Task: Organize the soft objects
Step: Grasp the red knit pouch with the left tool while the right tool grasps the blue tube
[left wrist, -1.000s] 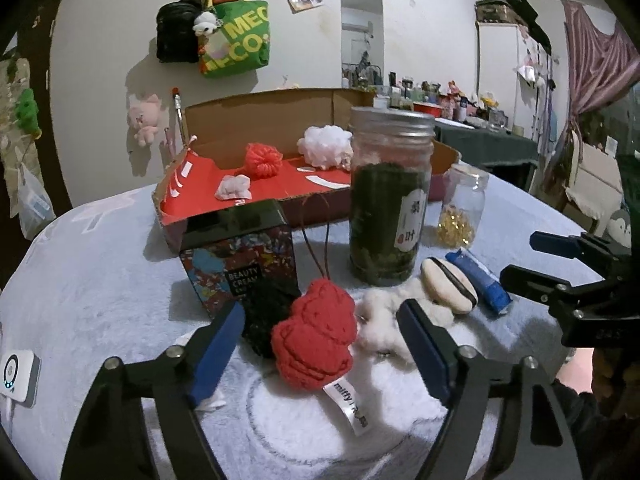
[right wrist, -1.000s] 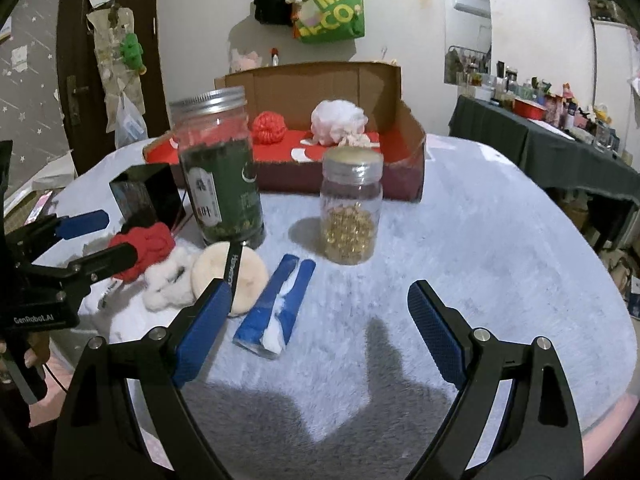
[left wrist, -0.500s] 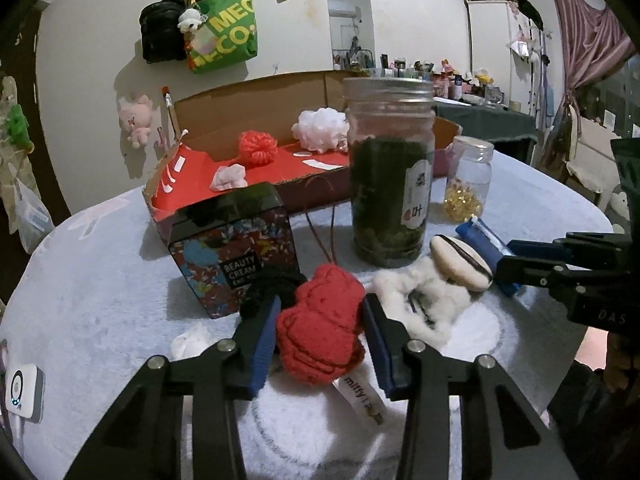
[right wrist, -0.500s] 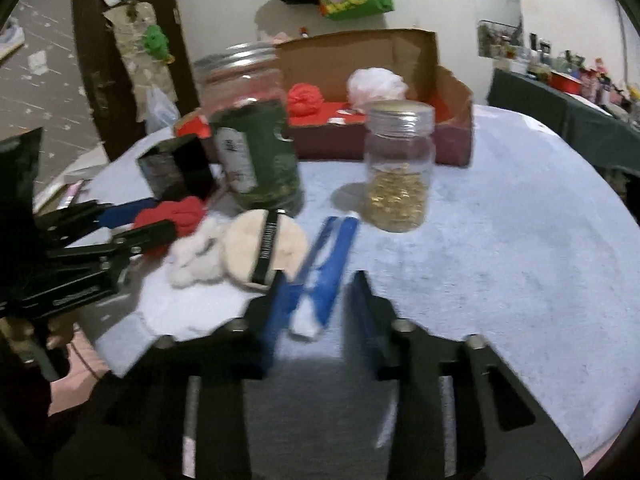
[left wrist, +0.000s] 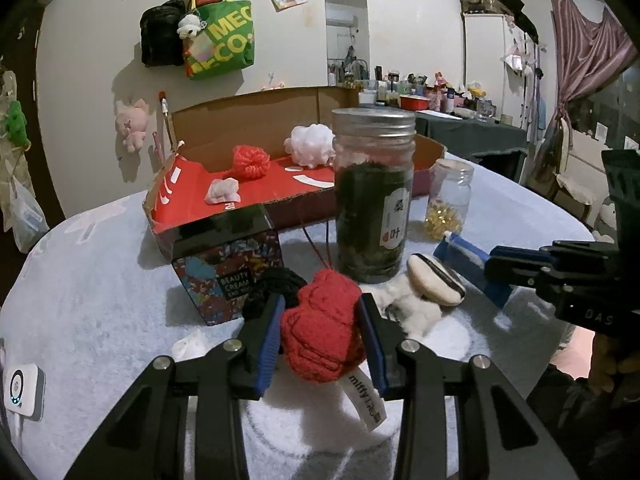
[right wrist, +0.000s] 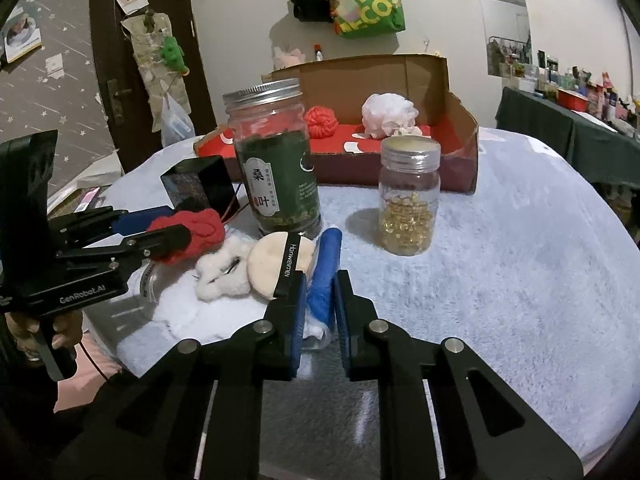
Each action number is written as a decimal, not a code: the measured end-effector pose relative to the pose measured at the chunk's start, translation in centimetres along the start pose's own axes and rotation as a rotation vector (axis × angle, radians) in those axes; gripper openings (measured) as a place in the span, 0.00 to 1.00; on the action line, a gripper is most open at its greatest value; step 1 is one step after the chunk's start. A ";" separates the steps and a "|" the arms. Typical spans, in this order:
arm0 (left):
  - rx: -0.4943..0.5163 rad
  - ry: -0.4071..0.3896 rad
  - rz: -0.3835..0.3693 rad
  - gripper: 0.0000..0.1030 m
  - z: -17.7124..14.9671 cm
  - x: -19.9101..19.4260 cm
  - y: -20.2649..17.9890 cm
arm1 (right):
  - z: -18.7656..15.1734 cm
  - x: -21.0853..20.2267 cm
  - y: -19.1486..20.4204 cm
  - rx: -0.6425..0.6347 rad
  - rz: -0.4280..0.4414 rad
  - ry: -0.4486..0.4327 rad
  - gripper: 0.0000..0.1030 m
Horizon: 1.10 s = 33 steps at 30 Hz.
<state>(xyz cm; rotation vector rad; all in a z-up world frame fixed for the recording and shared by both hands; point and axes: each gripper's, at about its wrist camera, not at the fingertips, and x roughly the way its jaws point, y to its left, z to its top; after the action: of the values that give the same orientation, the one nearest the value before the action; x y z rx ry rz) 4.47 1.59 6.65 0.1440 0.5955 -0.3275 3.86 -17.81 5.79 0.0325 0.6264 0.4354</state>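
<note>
My left gripper (left wrist: 322,334) is shut on a red knitted toy (left wrist: 322,330) with a white tag, low over the table; it also shows in the right wrist view (right wrist: 188,234). My right gripper (right wrist: 320,312) is shut on a blue and white tube (right wrist: 324,276), seen also in the left wrist view (left wrist: 466,258). A white fluffy piece (right wrist: 220,270) and a round beige puff (right wrist: 276,264) lie between the grippers. An open cardboard box (left wrist: 248,196) with a red floor holds a red pompom (left wrist: 251,161), a white pompom (left wrist: 310,146) and a pale small piece (left wrist: 223,192).
A tall jar of green leaves (left wrist: 374,200) and a small jar of gold capsules (left wrist: 450,200) stand in front of the box. A dark printed carton (left wrist: 228,264) and a black knitted piece (left wrist: 272,286) sit by my left gripper. A white device (left wrist: 22,392) lies at the left.
Both grippers went from wide open to shut: the left closed on the red knitted toy, the right moved left and forward and closed on the blue tube.
</note>
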 end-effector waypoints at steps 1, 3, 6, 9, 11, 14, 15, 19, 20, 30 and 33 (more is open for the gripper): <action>-0.001 -0.001 -0.001 0.38 0.0 0.0 0.0 | 0.1 0.0 -0.1 0.003 0.002 -0.002 0.13; -0.008 -0.001 -0.006 0.38 0.0 -0.1 0.1 | 0.1 -0.1 -0.1 0.005 0.002 -0.006 0.13; -0.010 0.003 -0.005 0.38 0.0 0.1 0.1 | 0.3 -0.3 -0.2 0.005 0.005 -0.008 0.13; -0.020 0.017 -0.010 0.38 -0.3 0.4 0.3 | 0.2 -0.1 -0.4 0.014 0.010 0.012 0.13; -0.027 0.024 -0.014 0.39 -0.6 0.6 0.3 | 0.2 0.1 -0.7 0.025 0.009 0.032 0.13; -0.011 0.023 0.000 0.41 -1.0 0.8 0.2 | -0.1 0.4 -1.0 0.039 0.000 0.049 0.14; -0.004 0.020 0.001 0.43 -1.1 0.9 0.2 | -0.2 0.4 -1.1 0.040 0.000 0.051 0.15; 0.030 0.016 0.007 0.56 -1.2 0.9 -0.1 | -0.4 0.5 -1.2 0.030 -0.015 0.057 0.18; 0.038 0.016 0.008 0.59 -1.3 0.9 -0.2 | -0.4 0.5 -1.1 0.021 -0.026 0.058 0.22; 0.091 0.023 0.051 0.56 -1.8 1.8 -0.5 | -1.0 1.1 0.0 -0.058 -0.082 0.027 0.70; 0.089 0.014 0.056 0.47 -1.8 1.8 -0.4 | -1.1 1.8 0.1 -0.067 -0.098 0.035 0.53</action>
<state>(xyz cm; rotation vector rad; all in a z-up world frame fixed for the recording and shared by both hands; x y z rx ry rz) 4.78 1.17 4.09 0.2486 0.5896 -0.2993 4.48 -17.16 3.92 -0.0689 0.6445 0.3628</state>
